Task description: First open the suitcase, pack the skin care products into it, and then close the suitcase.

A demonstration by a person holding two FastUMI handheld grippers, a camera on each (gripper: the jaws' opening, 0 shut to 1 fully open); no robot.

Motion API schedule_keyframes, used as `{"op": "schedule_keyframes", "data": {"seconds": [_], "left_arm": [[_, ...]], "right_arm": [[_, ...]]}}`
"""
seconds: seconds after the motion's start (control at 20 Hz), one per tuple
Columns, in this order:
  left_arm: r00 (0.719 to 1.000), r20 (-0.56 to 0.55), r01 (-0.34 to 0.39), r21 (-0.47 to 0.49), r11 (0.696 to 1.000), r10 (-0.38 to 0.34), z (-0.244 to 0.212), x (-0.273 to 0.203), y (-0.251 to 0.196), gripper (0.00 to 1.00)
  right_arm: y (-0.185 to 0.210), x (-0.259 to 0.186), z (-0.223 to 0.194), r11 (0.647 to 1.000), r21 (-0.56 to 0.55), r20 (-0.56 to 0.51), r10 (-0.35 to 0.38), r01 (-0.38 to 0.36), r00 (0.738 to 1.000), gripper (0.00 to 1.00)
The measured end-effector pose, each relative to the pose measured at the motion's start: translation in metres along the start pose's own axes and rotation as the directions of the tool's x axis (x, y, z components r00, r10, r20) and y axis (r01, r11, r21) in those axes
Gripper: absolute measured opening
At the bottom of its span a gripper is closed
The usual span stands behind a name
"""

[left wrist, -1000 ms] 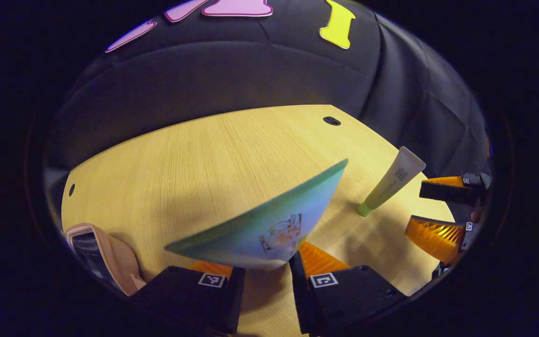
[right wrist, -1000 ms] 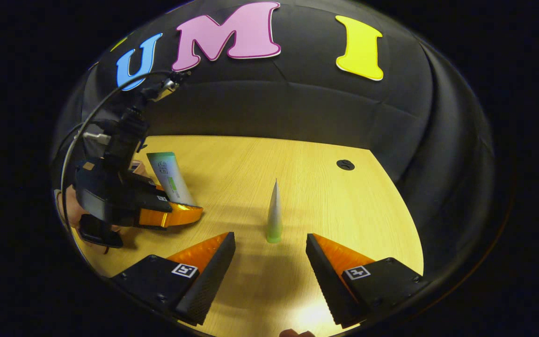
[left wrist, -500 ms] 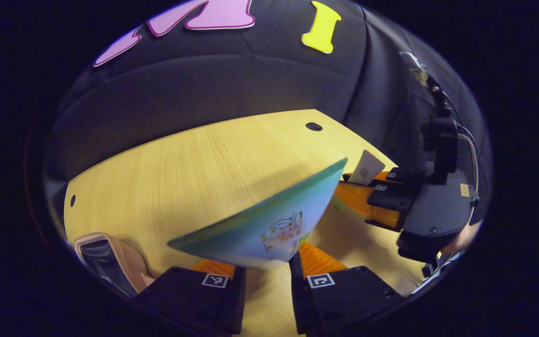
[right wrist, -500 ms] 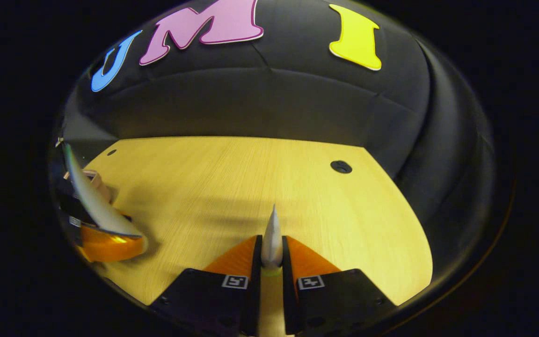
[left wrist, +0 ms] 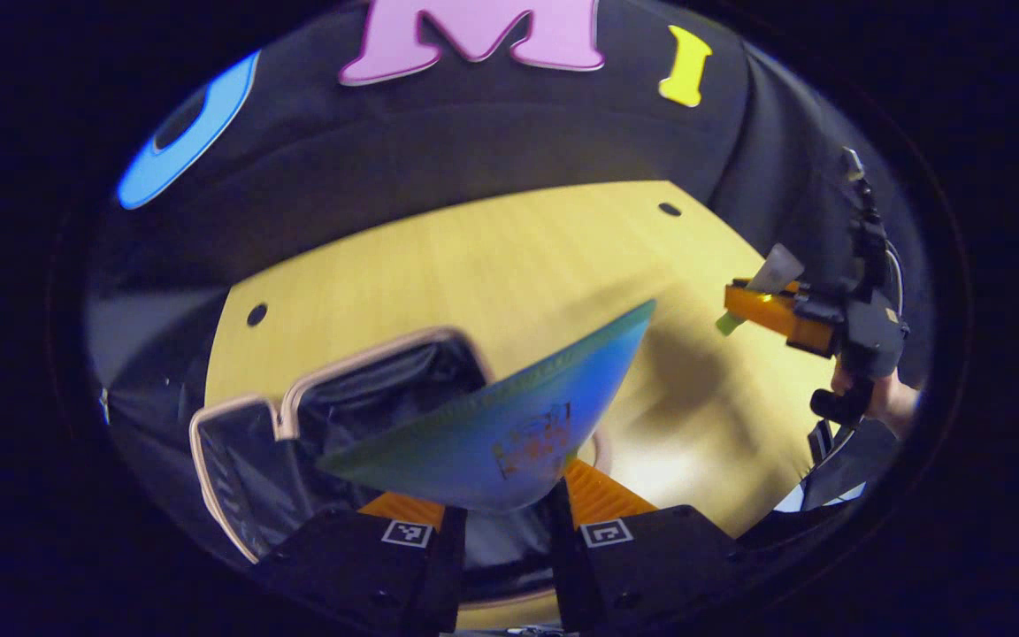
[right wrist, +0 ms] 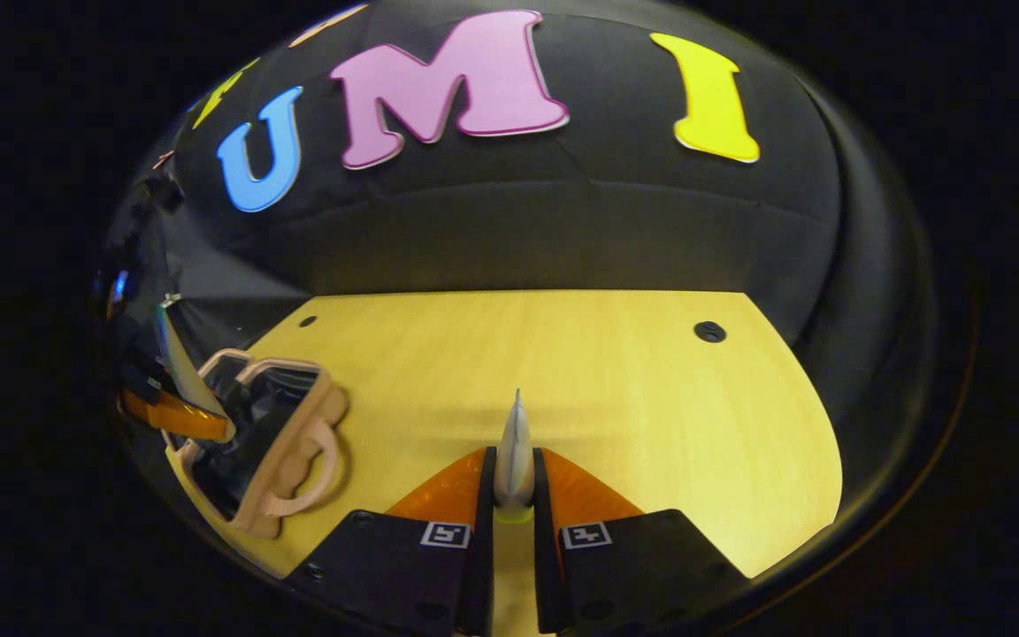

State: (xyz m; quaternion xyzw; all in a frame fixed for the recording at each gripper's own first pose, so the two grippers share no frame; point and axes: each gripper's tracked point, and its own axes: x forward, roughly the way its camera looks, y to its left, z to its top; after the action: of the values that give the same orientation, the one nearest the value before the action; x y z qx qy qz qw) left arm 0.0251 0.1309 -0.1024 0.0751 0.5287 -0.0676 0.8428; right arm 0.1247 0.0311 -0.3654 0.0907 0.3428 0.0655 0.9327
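In the left gripper view my left gripper [left wrist: 505, 500] is shut on a wide blue-green tube [left wrist: 509, 425], held above the open pink suitcase [left wrist: 244, 425] with its dark lining. In the right gripper view my right gripper [right wrist: 514, 491] is shut on a slim white tube with a green cap [right wrist: 515, 447], lifted off the table. That right gripper [left wrist: 762, 305] and its slim tube [left wrist: 775, 268] also appear at the right of the left gripper view, held by a hand. The suitcase [right wrist: 297, 442] lies open at the left of the right gripper view, with the left gripper [right wrist: 178, 414] over it.
The wooden table [right wrist: 616, 389] has small round holes [right wrist: 709, 332] near its far corners. Black cloth walls close in behind and at the sides. The suitcase handle [right wrist: 293, 491] points toward the table's middle.
My left gripper carried the wide tube leftward over the open suitcase. My right gripper, which closed on the slim tube half a second ago, has lifted it off the table.
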Motion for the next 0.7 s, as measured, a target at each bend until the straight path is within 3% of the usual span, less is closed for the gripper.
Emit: {"op": "schedule_keyframes", "data": {"seconds": [0.2, 0.35, 0.45, 0.55, 0.7], "left_arm": [[0.963, -0.268, -0.048, -0.161, 0.986, 0.003, -0.083, 0.019, 0.051, 0.46], [0.920, -0.392, -0.089, -0.200, 0.976, 0.004, -0.124, 0.045, 0.066, 0.46], [0.911, -0.411, -0.088, -0.262, 0.961, -0.028, -0.140, 0.054, 0.067, 0.47], [0.924, -0.380, -0.073, -0.293, 0.953, -0.046, -0.142, 0.051, 0.067, 0.55], [0.962, -0.270, -0.042, -0.264, 0.964, -0.032, -0.126, 0.027, 0.067, 0.76]], "right_arm": [[0.093, -0.014, -0.007, 0.990, -0.007, -0.042, 0.142, -0.142, 0.989, 0.22], [0.149, -0.023, -0.015, 0.975, -0.046, -0.075, 0.213, -0.217, 0.974, 0.23], [0.175, -0.028, -0.024, 0.966, -0.073, -0.106, 0.239, -0.247, 0.965, 0.22], [0.197, -0.029, -0.036, 0.959, -0.087, -0.153, 0.255, -0.270, 0.955, 0.22], [0.237, -0.025, -0.054, 0.943, -0.085, -0.206, 0.300, -0.323, 0.931, 0.23]]}}
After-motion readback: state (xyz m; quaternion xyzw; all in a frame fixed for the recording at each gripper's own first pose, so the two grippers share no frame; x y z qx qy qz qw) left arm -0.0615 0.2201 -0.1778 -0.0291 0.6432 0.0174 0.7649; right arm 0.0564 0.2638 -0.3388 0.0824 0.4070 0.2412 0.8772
